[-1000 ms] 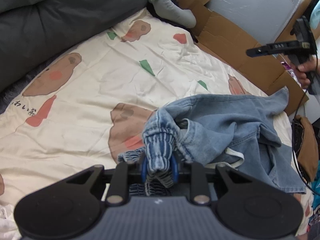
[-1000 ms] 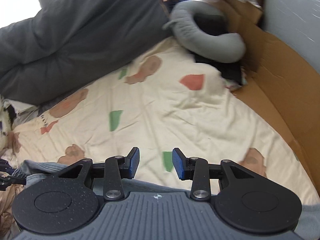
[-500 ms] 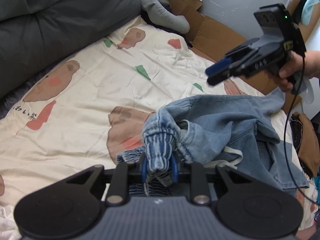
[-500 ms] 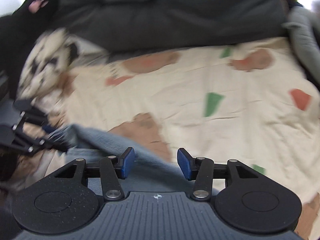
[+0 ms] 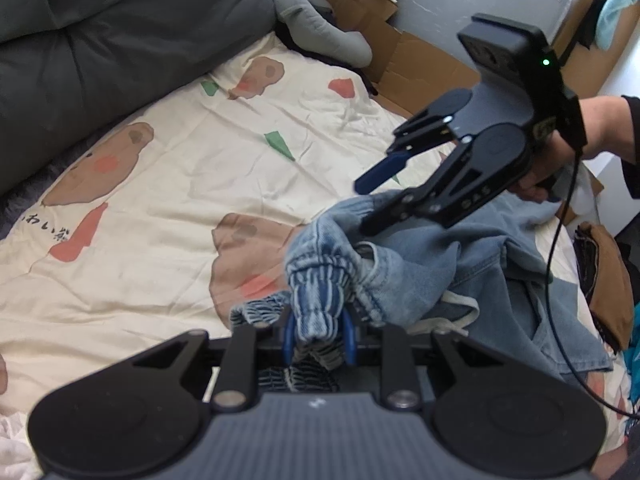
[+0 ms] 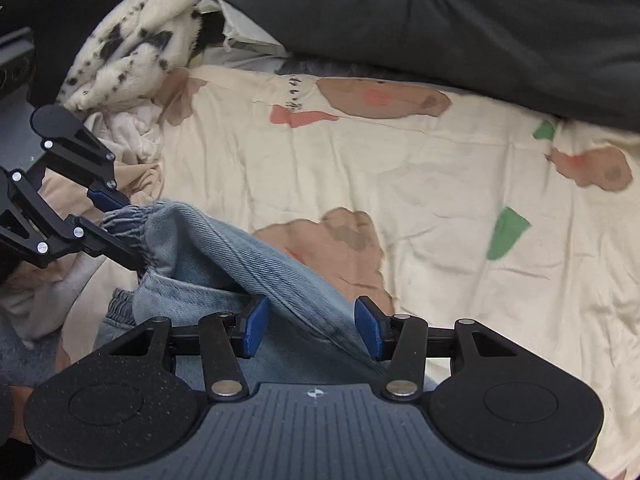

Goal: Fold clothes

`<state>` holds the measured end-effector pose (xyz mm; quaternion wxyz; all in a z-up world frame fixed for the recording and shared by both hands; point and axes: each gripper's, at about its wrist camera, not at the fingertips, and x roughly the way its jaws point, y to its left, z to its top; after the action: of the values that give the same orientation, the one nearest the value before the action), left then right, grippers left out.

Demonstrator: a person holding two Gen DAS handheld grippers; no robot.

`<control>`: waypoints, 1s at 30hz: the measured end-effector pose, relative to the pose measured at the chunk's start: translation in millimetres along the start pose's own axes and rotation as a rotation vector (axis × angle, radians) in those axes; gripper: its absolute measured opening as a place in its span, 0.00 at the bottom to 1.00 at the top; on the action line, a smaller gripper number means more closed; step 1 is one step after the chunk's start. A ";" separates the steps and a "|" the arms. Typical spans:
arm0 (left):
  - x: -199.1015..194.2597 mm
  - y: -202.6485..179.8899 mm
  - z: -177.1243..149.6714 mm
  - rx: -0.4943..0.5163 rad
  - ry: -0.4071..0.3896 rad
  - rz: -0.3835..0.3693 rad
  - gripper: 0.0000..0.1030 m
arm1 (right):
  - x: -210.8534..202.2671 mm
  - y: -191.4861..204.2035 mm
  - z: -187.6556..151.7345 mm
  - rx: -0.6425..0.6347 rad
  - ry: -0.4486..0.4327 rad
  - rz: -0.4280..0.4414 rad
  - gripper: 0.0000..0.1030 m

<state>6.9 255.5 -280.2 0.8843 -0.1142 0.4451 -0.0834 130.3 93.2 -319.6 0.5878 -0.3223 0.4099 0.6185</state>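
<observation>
A bed is filling both views, covered by a cream bedsheet (image 5: 192, 184) printed with brown animal shapes, pink patches and green triangles. A dark grey duvet (image 5: 100, 32) is lying bunched along the sheet's far edge. Flattened cardboard (image 5: 416, 60) is resting against the bed beyond the sheet's far corner, with a grey curved pillow (image 5: 320, 36) beside it. In the right wrist view, a white furry garment with black spots (image 6: 132, 36) is sitting at the sheet's edge, beside a heap of pale pink and beige clothes (image 6: 136, 140).

On the sheet, near its front edge, a pair of light blue denim trousers (image 5: 432, 264) is lying crumpled, its elastic waistband lifted off the sheet.

The left tongs (image 5: 318, 336) are clamping a gathered bunch of that ribbed waistband, the blue pads pressing it from both sides.

The right tongs (image 6: 312, 322), held by a person's hand (image 5: 560, 160) in a dark sleeve, are hanging just above the trousers. Their jaws have just been opening and are now standing apart, straddling a raised ridge of denim; the fabric is passing between the pads, which are not pressing on it.
</observation>
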 end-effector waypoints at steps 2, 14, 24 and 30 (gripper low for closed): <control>-6.8 -2.9 4.3 0.018 -0.005 0.002 0.23 | 8.4 -1.2 2.3 0.045 0.011 0.019 0.52; -25.5 19.8 20.4 -0.197 -0.013 -0.080 0.34 | -7.1 -18.3 6.3 0.105 -0.016 0.026 0.17; 4.8 42.0 8.8 -0.473 -0.070 -0.196 0.53 | -23.4 -15.3 -2.1 0.071 -0.011 0.022 0.16; 20.8 49.2 -0.2 -0.602 -0.145 -0.288 0.56 | -26.8 -14.0 -13.2 0.066 0.010 0.040 0.16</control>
<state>21.3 297.5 -309.9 0.8195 -0.4372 0.3650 -0.0638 145.8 68.7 -303.8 0.5837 -0.2974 0.4393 0.6146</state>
